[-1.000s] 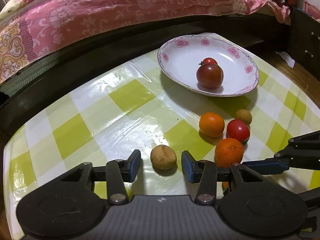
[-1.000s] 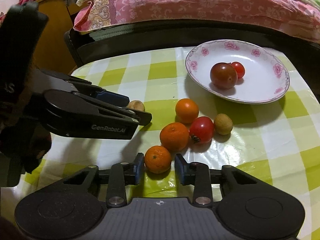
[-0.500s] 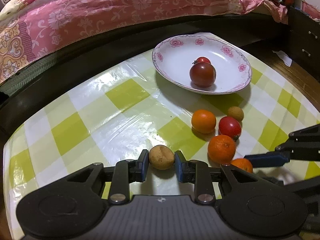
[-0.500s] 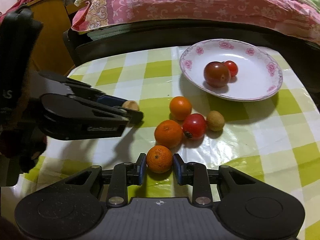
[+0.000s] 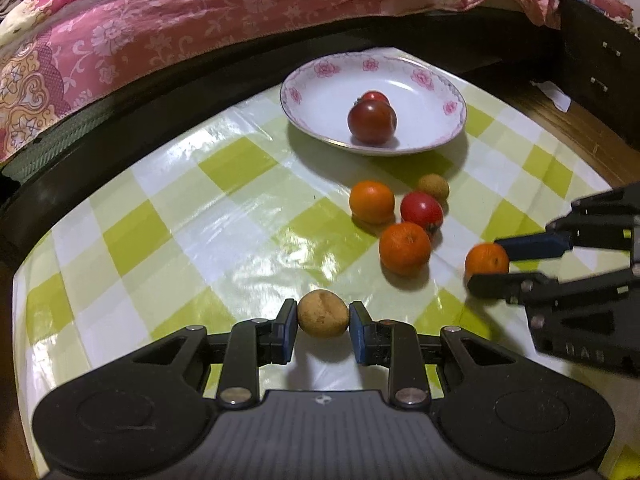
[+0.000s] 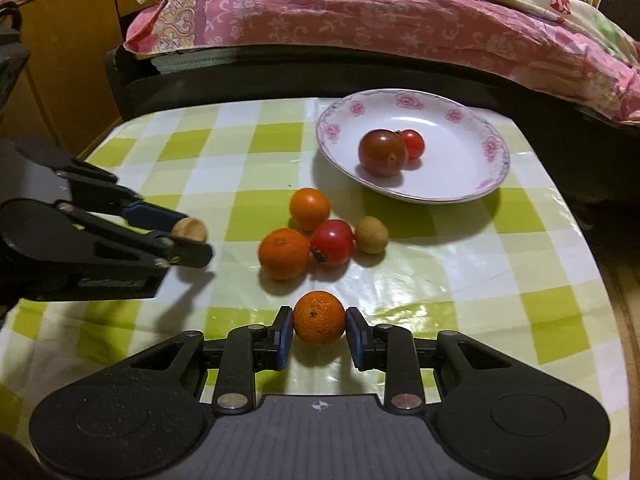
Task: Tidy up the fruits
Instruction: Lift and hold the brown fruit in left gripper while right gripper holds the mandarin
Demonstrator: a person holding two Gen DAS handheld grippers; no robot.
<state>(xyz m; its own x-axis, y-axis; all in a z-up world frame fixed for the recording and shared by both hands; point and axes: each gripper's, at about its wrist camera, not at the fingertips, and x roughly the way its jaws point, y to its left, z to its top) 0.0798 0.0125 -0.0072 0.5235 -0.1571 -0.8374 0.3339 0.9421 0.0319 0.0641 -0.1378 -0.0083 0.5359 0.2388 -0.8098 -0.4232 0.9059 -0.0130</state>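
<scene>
Left wrist view shows you the pink bed (image 5: 240, 12) across the far side, and nearer, the bench (image 5: 180, 216) under its green-and-white checked cloth. On the far part of the bench sits the flowered plate (image 5: 436, 92), with a dark tomato (image 5: 372, 122) and a small red tomato (image 5: 376, 97) touching behind it. Nearer, a loose cluster lies on the cloth: two oranges (image 5: 405, 248), a red tomato (image 5: 421, 211) between them and a small brown fruit (image 5: 433, 186) at the far end. Your left gripper (image 5: 322, 320) is clenched on a brown round fruit (image 5: 322, 319), its pads pressing both sides. Right wrist view shows your right gripper (image 6: 319, 324) grasping a small orange (image 6: 319, 323) at the near edge of the cluster.
</scene>
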